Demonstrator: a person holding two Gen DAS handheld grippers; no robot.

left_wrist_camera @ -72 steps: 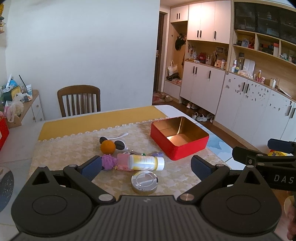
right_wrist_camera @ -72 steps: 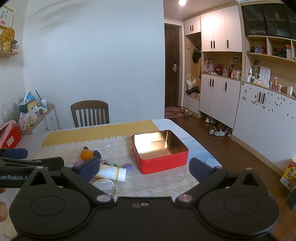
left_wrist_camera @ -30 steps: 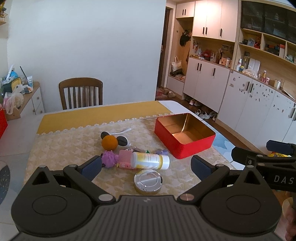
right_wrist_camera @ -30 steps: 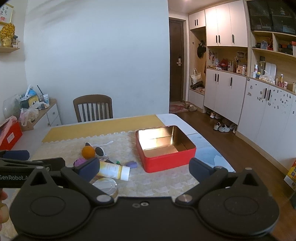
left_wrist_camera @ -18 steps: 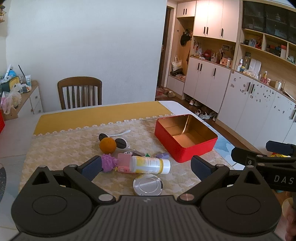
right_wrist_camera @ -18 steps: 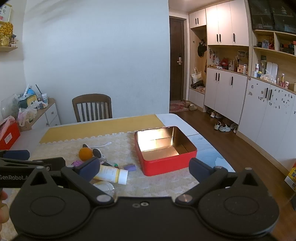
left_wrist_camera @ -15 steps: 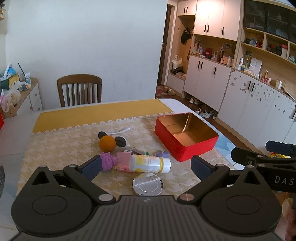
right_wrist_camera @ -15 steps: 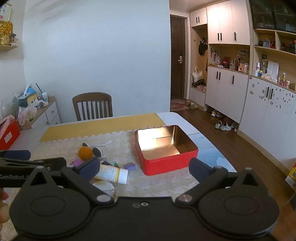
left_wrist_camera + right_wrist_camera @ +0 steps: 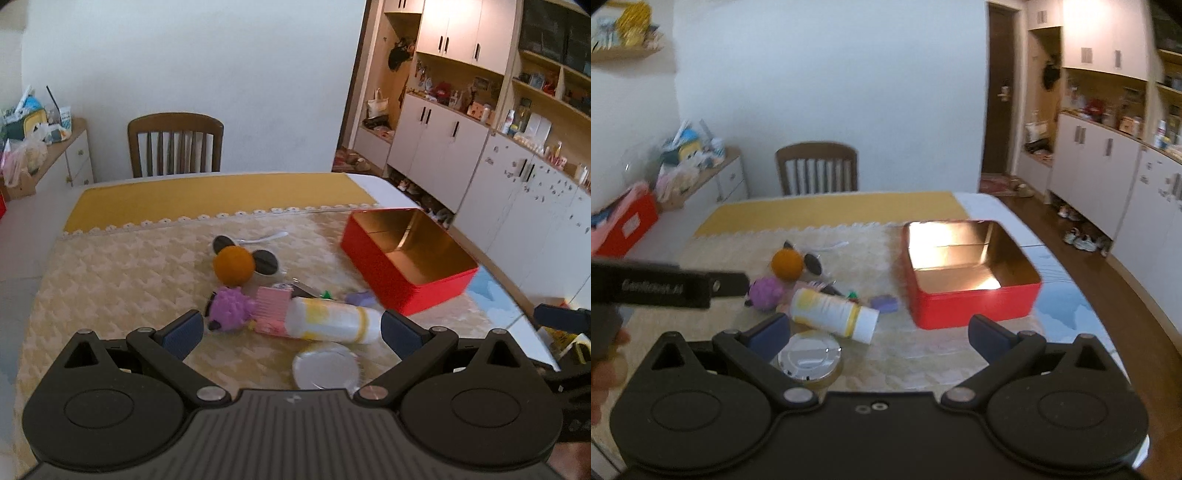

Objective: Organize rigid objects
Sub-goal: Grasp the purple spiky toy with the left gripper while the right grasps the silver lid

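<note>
An open red tin box [image 9: 406, 284] [image 9: 975, 302] with a gold inside stands empty on the right of the table. Left of it lies a pile: a white and yellow bottle [image 9: 332, 319] [image 9: 833, 308] on its side, a round silver tin [image 9: 327, 369] [image 9: 809, 358], an orange ball [image 9: 233, 266] [image 9: 787, 264], a purple spiky ball [image 9: 229, 308] [image 9: 765, 291], a pink block [image 9: 271, 302], sunglasses [image 9: 264, 260] and a white spoon [image 9: 258, 240]. My left gripper [image 9: 291, 330] is open and empty just short of the bottle. My right gripper [image 9: 879, 330] is open and empty.
A cream patterned cloth [image 9: 122, 273] covers the table, with a yellow band [image 9: 207, 201] at the far side. A wooden chair [image 9: 175, 146] stands behind it. White cabinets [image 9: 491, 181] line the right wall. A small purple piece [image 9: 884, 303] lies by the box.
Both grippers have moved forward and down toward the pile on the table. The objects look larger and closer. Both stay open and empty.
</note>
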